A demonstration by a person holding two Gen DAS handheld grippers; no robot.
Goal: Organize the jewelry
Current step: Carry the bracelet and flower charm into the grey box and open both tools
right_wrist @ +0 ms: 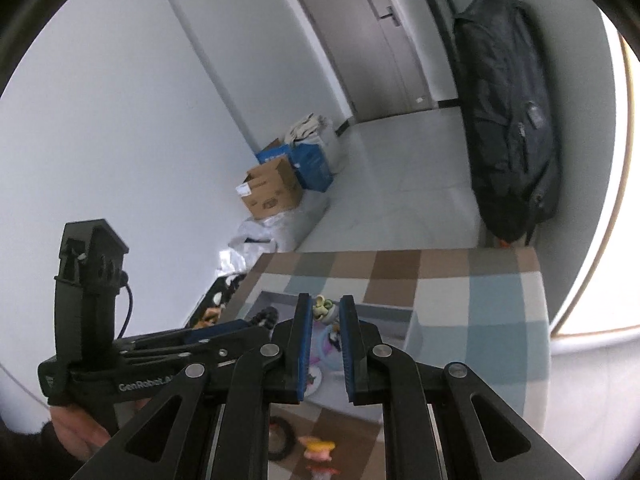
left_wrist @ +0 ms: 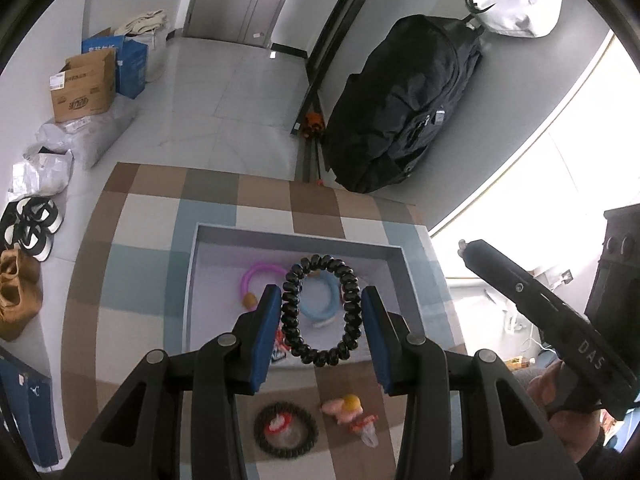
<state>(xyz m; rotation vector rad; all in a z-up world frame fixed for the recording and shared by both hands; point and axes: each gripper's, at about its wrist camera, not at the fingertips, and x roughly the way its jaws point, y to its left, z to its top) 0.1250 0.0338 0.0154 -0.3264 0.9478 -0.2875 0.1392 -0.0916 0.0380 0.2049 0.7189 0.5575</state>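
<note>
Checkered tabletop (left_wrist: pixel 152 216) carrying a grey tray (left_wrist: pixel 394 276): left gripper (left_wrist: pixel 320 312), jaws part-open, is clamping the black beaded bracelet (left_wrist: pixel 320 308) upright directly above the tray, while right gripper (right_wrist: pixel 325 344), jaws near-shut, is gripping a small figurine (right_wrist: pixel 322 307).

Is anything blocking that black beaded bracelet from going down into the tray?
Nothing visible does. The black beaded bracelet, held in the left gripper, hangs above the open tray; only a pink ring and a blue ring lie on its floor.

White walls (right_wrist: pixel 120 120), grey tiled floor (left_wrist: pixel 224 92), grey door (right_wrist: pixel 360 32)
</note>
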